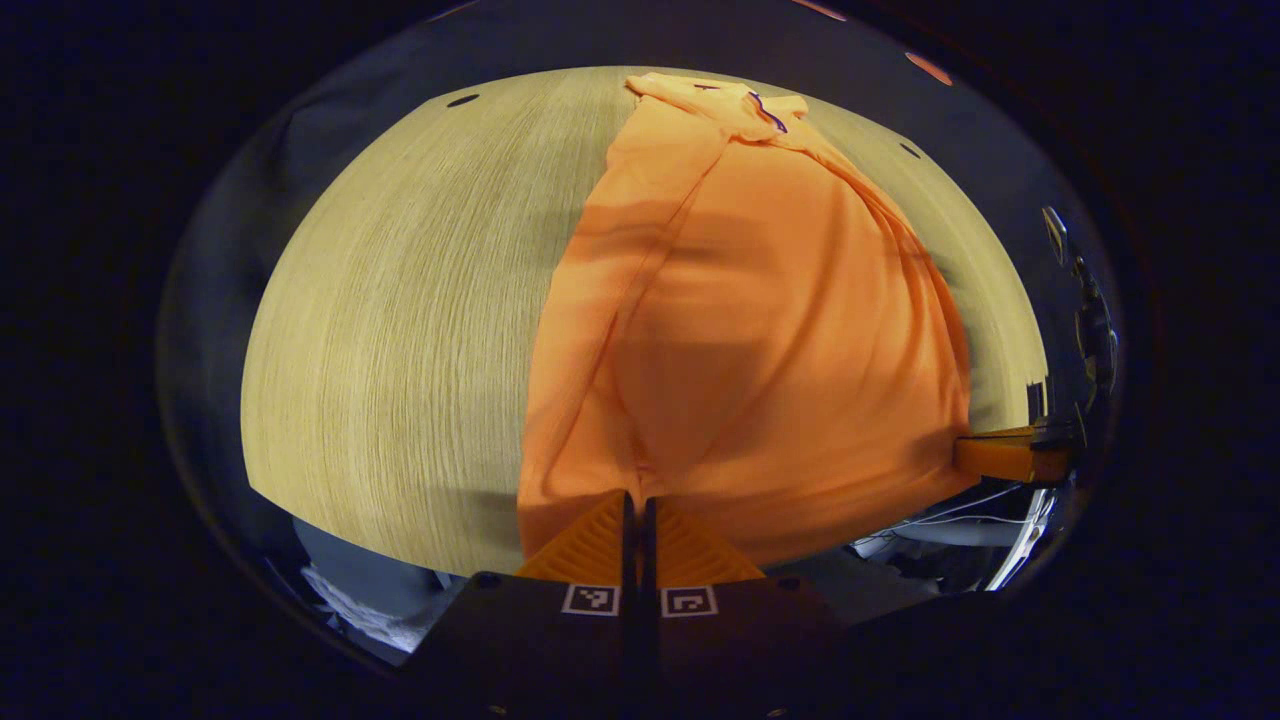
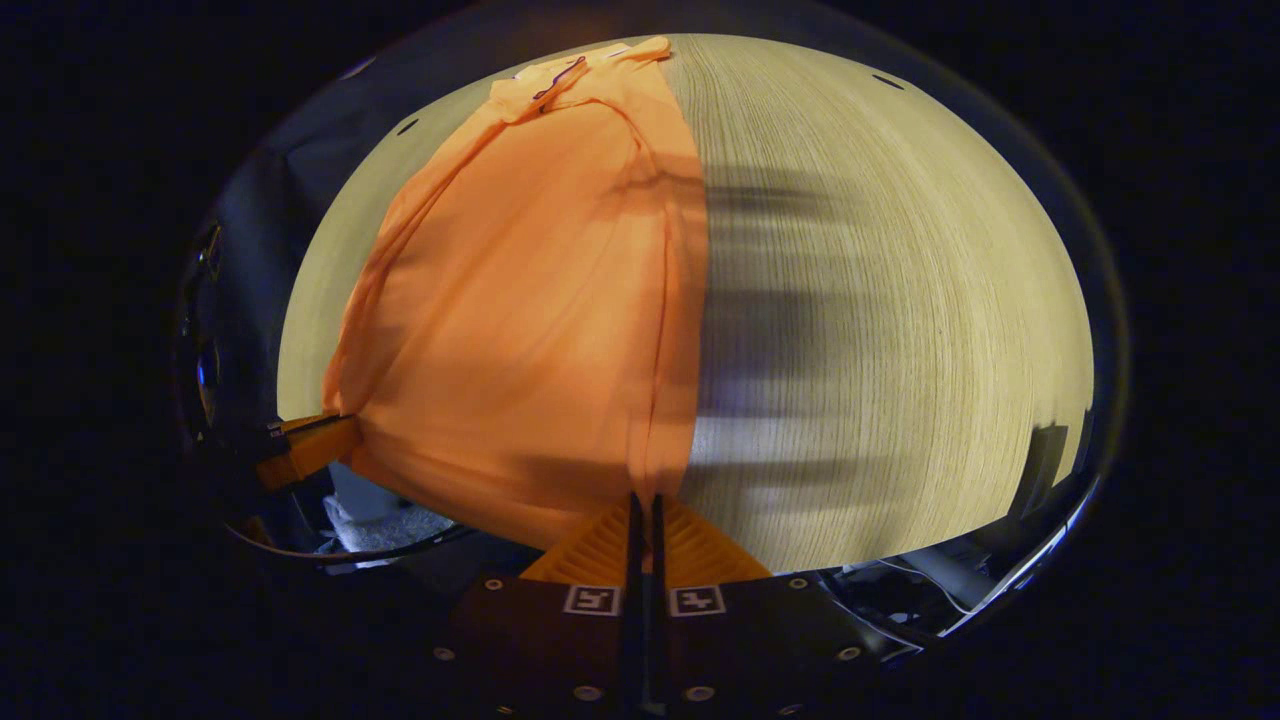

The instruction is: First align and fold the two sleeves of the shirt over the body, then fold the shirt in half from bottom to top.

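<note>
An orange shirt (image 1: 760, 330) lies lengthwise on the light wooden table (image 1: 400, 330), its collar at the far end and both sleeves folded over the body. My left gripper (image 1: 637, 500) is shut on the shirt's bottom hem at its left corner, the cloth pinched between the fingers. In the right gripper view the same shirt (image 2: 520, 300) spreads to the left, and my right gripper (image 2: 645, 500) is shut on the hem at the right corner. Each view catches the other gripper (image 1: 1010, 455) (image 2: 305, 445) at the opposite hem corner. The hem is raised slightly between them.
Bare table top (image 2: 900, 300) stretches to the right of the shirt in the right gripper view and to the left in the left gripper view. The near table edge is just below the grippers. Pale cloth (image 1: 340, 600) and cables (image 1: 950, 515) lie below the edge.
</note>
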`<state>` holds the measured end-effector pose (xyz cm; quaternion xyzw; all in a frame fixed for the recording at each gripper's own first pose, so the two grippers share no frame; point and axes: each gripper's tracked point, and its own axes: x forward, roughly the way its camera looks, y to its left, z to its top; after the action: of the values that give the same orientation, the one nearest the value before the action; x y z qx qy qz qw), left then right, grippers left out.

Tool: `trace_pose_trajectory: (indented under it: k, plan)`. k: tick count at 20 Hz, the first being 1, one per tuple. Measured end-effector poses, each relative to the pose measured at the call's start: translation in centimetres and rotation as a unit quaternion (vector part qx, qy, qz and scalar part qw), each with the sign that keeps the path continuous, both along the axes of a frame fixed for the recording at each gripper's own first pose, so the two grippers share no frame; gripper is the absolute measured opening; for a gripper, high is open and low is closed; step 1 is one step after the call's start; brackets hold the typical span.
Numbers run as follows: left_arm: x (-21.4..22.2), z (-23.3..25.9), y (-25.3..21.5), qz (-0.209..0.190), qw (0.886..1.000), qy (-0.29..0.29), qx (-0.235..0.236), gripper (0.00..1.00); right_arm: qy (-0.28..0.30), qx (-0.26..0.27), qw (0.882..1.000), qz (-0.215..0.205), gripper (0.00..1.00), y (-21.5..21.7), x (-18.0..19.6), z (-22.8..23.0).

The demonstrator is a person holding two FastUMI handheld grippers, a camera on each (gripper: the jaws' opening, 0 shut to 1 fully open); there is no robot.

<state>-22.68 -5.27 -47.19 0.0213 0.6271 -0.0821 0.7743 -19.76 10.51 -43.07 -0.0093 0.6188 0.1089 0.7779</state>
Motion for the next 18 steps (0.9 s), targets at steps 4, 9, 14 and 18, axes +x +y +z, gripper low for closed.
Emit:
trace_pose_trajectory:
  k: [4, 9, 14, 18]
  plan:
    - [-0.2, -0.2, -0.5, 0.016, 0.999, 0.02, -0.03, 0.01, -0.015, -0.017, 1.0, 0.019, 0.0, 0.2, 0.2, 0.5]
    - [1.0, 2.1, -2.1, 0.0, 0.998, -0.002, -0.057, 0.01, -0.043, -0.011, 0.999, 0.002, 0.0, -0.4, 2.4, 3.1]
    - [5.3, 4.8, -3.0, 0.001, 0.996, -0.052, -0.076, 0.01, -0.091, -0.002, 0.996, -0.009, 0.0, -0.6, 6.0, 6.8]
    - [9.0, 6.6, -3.4, 0.002, 0.993, -0.083, -0.089, 0.0, -0.12, 0.015, 0.993, -0.019, 0.0, -0.4, 8.7, 9.1]
